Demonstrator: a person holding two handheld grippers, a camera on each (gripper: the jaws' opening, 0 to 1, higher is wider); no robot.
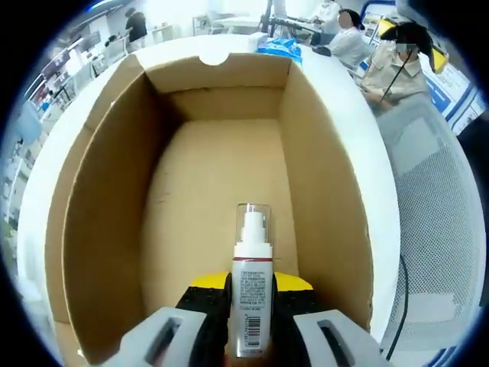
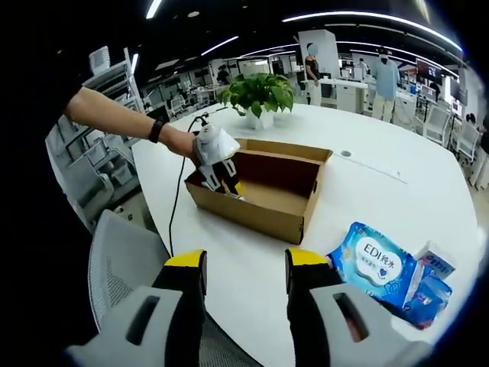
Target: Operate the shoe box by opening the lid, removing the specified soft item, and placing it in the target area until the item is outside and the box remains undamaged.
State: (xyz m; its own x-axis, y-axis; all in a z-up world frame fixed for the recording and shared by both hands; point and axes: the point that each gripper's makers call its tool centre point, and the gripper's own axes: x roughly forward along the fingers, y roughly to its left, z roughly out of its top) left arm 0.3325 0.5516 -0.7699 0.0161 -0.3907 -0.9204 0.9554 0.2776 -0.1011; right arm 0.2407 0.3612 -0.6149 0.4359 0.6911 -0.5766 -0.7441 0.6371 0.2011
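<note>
A white spray bottle [image 1: 252, 294] with a clear cap is seen pinched between the jaws of the left gripper [image 1: 252, 329], inside the open shoe box [image 1: 107, 229]; the bottle's base is cut off at the left gripper view's bottom edge. In the right gripper view the box [image 2: 256, 206] is seen whole on the white surface [image 2: 382, 191], with the left gripper [image 2: 221, 180] dipped into it and the bottle hidden. The right gripper [image 2: 244, 287] is held spread and empty, near the box. Blue tissue packs [image 2: 378, 267] lie beside the box, a potted plant [image 2: 260, 95] beyond it.

blue wipes pack [image 2: 376, 265] reads "edi"; bottle label [image 1: 251, 304] txt unreadable.
</note>
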